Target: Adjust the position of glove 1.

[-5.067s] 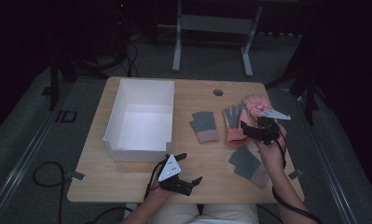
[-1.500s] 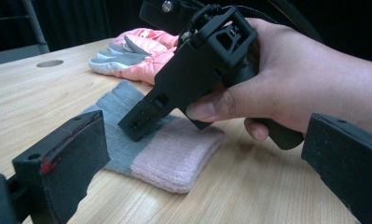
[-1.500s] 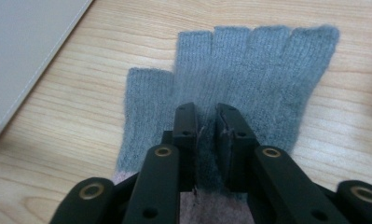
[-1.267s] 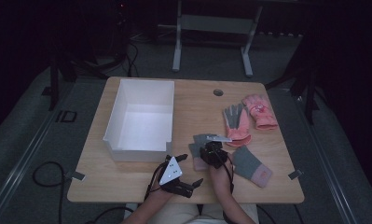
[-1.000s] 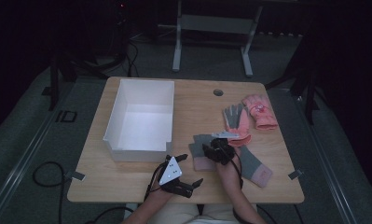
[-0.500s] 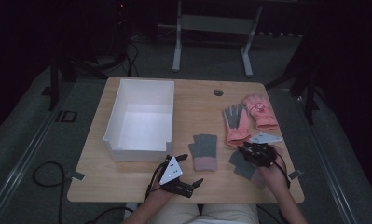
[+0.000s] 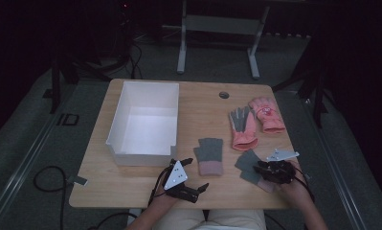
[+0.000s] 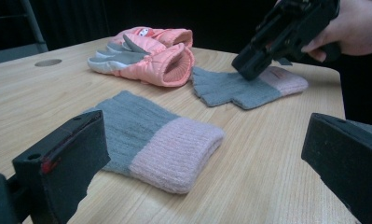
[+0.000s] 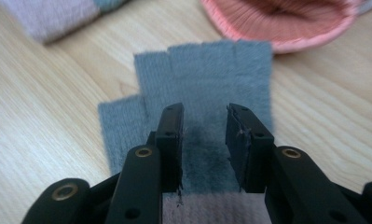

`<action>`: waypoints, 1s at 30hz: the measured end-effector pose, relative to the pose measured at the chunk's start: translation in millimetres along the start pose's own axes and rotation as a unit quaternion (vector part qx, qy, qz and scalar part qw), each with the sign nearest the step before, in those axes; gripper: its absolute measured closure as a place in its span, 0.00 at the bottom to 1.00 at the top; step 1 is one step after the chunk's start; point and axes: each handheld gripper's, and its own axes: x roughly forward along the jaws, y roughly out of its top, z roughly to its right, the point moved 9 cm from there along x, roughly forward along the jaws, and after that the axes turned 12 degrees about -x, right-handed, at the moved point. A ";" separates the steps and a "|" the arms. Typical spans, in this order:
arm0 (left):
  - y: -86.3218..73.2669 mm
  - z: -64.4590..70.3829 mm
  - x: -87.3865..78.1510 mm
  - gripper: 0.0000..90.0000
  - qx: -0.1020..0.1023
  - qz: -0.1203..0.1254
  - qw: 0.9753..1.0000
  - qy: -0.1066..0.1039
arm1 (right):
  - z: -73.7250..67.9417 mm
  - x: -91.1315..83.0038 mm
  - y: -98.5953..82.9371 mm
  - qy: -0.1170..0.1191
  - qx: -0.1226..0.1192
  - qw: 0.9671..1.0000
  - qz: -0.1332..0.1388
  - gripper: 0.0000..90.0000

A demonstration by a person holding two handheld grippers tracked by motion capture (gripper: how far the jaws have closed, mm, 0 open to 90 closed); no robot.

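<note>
Dim surroundings frame our wooden table [image 7: 131, 179] from above: the white box [image 7: 143, 120] sits empty, four gloves outside. From our left gripper [image 8: 197, 177], jaws wide apart, one grey-pink glove [image 8: 155, 140] lies near. Our right gripper [image 9: 204, 135], jaws partly open, presses the other grey glove [image 9: 207, 74], not yet grasped. Judging so, nothing is packed.

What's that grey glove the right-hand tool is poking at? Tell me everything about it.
The grey fingerless glove looks like soft knit, with short open finger stubs, a thumb stub and a pale pink ribbed cuff. It lies flat on the wooden table near the front right corner, fingers pointing towards the peach glove's cuff. The right gripper presses down on its palm, jaws slightly apart.
</note>
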 end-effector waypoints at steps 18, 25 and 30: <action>-0.1 0.6 0.0 0.00 0.004 0.000 1.000 -0.001 | -2.8 -1.6 2.2 0.002 0.037 0.999 -0.012 0.95; 0.0 0.7 0.2 0.00 0.006 0.001 1.000 0.001 | 4.2 -40.9 29.1 -0.067 0.114 0.990 0.040 0.95; 0.0 0.7 0.2 0.00 0.006 0.000 1.000 0.001 | 18.2 -59.4 39.4 -0.127 0.154 0.979 0.049 0.95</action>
